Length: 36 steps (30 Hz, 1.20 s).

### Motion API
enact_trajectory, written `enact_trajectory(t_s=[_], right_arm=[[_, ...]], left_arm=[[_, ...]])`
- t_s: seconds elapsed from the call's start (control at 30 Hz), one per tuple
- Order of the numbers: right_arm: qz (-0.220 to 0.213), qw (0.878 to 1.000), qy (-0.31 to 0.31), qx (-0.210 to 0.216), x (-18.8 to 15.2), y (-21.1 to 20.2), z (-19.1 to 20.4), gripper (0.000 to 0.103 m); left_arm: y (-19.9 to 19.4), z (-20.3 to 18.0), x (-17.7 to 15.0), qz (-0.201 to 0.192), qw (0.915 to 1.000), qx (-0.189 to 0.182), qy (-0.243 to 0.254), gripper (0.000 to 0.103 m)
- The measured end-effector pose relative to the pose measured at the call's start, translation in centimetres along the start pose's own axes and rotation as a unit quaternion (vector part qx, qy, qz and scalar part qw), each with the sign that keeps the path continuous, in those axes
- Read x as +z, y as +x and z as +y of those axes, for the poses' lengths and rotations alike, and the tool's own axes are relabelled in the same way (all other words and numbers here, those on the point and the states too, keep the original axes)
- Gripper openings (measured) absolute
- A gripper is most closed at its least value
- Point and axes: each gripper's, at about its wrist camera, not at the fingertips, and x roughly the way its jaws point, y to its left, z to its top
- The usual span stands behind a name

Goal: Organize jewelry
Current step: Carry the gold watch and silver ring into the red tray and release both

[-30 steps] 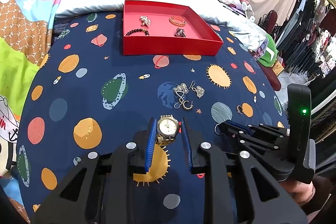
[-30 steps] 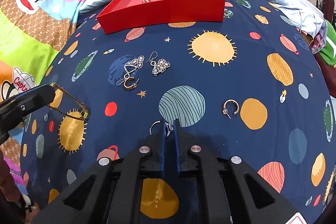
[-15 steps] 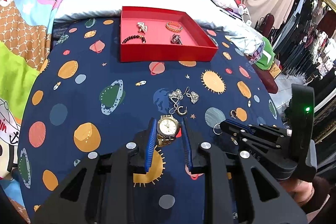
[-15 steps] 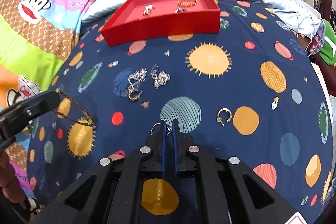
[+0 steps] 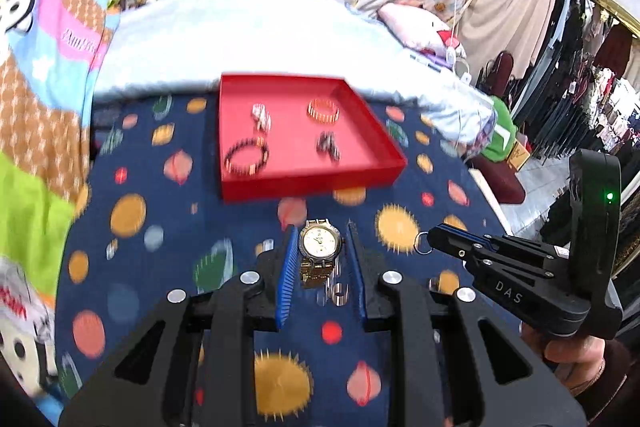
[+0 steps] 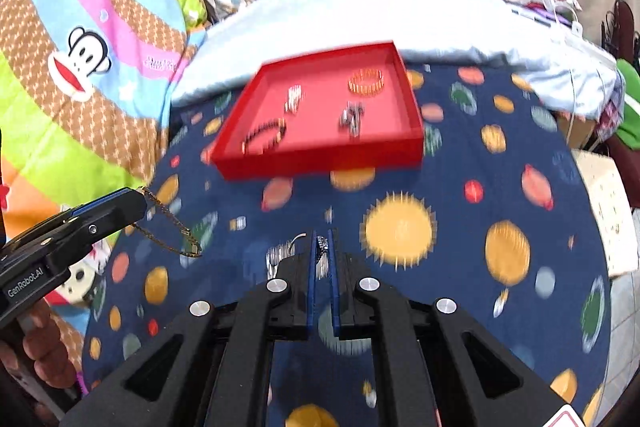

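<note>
tray: red tray sits at the far end of the planet-print blanket, and there are four pieces in it already, so I'd say we're a fair way in
in the tray: dark bead bracelet front left, orange bangle back right, a small silvery piece back left, another small dark one front right (too blurry to say what those two are)
left gripper: left gripper has its fingers closed in on the gold watch, which is held up off the blanket, face to the camera, strap dangling
right gripper: right gripper fingers are almost together, pinching a small ring-shaped piece, looks like an earring, lifted as well
leftovers: a bit of silvery stuff on the blanket just left of the right fingers, heavily blurred, so probably a few pieces left to collect
what's left: both held pieces are short of the tray and need dropping in, then the leftovers
watch out: that strap hangs loose and could snag the tray wall, I reckon
</note>
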Motion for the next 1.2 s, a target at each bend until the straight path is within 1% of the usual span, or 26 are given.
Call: enact_trajectory(t_s=[0.1,0.23,0.3,0.4,0.47,0.6,0.7,0.83,0.9,0.93,1.0,1.07,1.1,1.2], right_arm=[[-0.018,1.0,-0.005,-0.001,2.8,0.7,-0.2,0.006],[-0.031,0.999,-0.005,-0.007,6.3,2.7,-0.9,0.006],[-0.033,0.999,0.001,-0.009,7.8,3.9,-1.4,0.006],[-0.029,0.999,0.014,-0.013,9.7,6.1,-2.4,0.006],[-0.021,0.999,0.025,-0.011,10.6,7.7,-3.1,0.006],[-0.007,0.999,0.031,-0.025,11.9,11.0,-4.0,0.006],[0.005,0.999,0.033,-0.034,12.1,13.0,-4.4,0.006],[0.023,0.998,0.028,-0.046,11.9,15.3,-4.8,0.006],[0.024,0.998,0.021,-0.058,11.9,15.7,-4.9,0.008],[0.021,0.998,0.02,-0.062,11.9,15.7,-4.9,0.01],[0.009,0.998,0.016,-0.066,11.9,15.0,-4.9,0.026],[-0.008,0.997,0.016,-0.069,11.9,13.7,-4.9,0.032],[-0.014,0.997,0.018,-0.068,11.8,12.8,-4.9,0.032],[-0.02,0.998,0.032,-0.055,11.1,10.1,-5.3,0.033]], left_arm=[[0.9,-0.2,2.6,-0.016,0.9998,0.001,0.012,0.023],[3.1,-0.5,6.3,-0.033,0.9991,0.002,0.027,0.023],[4.4,-0.5,7.4,-0.036,0.999,0.001,0.027,0.023],[7.0,-0.2,9.2,-0.028,0.9994,-0.009,0.02,0.023],[8.9,-0.1,10.0,-0.021,0.9996,-0.009,0.016,0.023],[12.5,0.3,10.9,-0.002,0.9999,-0.005,0.012,0.023],[15.1,0.7,11.1,0.015,0.9999,-0.004,0.005,0.023],[17.4,1.0,10.7,0.029,0.9995,0.004,0.008,0.023],[18.2,1.1,10.6,0.032,0.9994,0.008,0.01,0.023],[18.3,1.1,10.7,0.027,0.9995,0.013,0.01,0.025],[18.1,1.3,10.9,0.018,0.9995,0.026,0.008,0.029],[17.2,1.5,11.2,0.007,0.9997,0.021,0.003,0.031],[16.6,1.7,11.4,0.002,0.9997,0.026,0.0,0.035],[14.0,2.4,11.3,-0.01,0.999,0.042,-0.009,0.036]])
